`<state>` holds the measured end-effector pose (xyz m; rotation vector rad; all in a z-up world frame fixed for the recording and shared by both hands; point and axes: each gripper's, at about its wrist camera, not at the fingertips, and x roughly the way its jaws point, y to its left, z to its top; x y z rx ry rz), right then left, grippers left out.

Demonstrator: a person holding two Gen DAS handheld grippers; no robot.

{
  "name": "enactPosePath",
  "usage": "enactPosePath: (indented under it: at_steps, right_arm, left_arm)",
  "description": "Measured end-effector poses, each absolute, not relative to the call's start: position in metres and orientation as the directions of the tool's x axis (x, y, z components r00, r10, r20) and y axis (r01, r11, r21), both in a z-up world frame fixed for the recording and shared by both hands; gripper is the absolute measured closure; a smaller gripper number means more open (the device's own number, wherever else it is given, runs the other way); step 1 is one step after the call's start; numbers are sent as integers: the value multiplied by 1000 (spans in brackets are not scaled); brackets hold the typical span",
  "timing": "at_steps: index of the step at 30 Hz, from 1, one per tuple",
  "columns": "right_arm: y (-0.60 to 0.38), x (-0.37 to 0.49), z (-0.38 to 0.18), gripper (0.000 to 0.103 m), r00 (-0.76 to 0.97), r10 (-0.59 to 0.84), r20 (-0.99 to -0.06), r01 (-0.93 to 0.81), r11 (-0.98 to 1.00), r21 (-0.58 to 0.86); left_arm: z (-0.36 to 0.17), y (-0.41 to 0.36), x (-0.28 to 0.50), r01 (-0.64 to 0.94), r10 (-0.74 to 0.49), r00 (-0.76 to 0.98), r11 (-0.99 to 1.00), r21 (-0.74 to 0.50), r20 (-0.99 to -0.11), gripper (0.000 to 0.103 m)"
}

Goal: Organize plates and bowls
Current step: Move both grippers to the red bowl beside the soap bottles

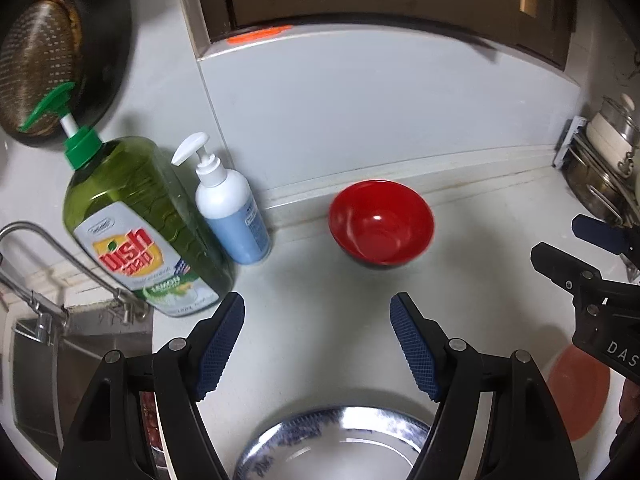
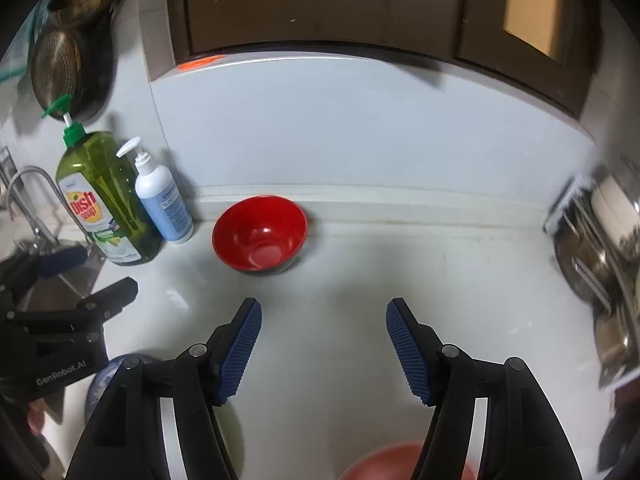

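A round, shiny red bowl [image 1: 381, 224] sits on the smooth white bench [image 1: 320, 288], close to the back wall. A green soap bottle [image 1: 136, 224] and a white pump bottle [image 1: 230, 208] stand at its 9 o'clock. A shiny metal plate [image 1: 340, 444] with blue marks lies under the left gripper [image 1: 318, 344]. An orange plate [image 2: 400, 464] lies under the right gripper [image 2: 324, 348]. Both grippers hang over the bench and point at the bowl, their bumpy blue pads [image 2: 240, 356] spread wide, holding nothing.
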<state>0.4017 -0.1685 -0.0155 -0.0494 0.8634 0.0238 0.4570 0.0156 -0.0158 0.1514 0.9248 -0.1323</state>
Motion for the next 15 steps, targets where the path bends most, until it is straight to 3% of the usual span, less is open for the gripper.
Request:
enactPosePath:
  at_steps: [15]
  right_arm:
    - [-154, 493, -45, 37, 573, 34, -819, -71, 997, -8]
  left_arm:
    - [-52, 10, 534, 203, -43, 565, 975, 88, -824, 28]
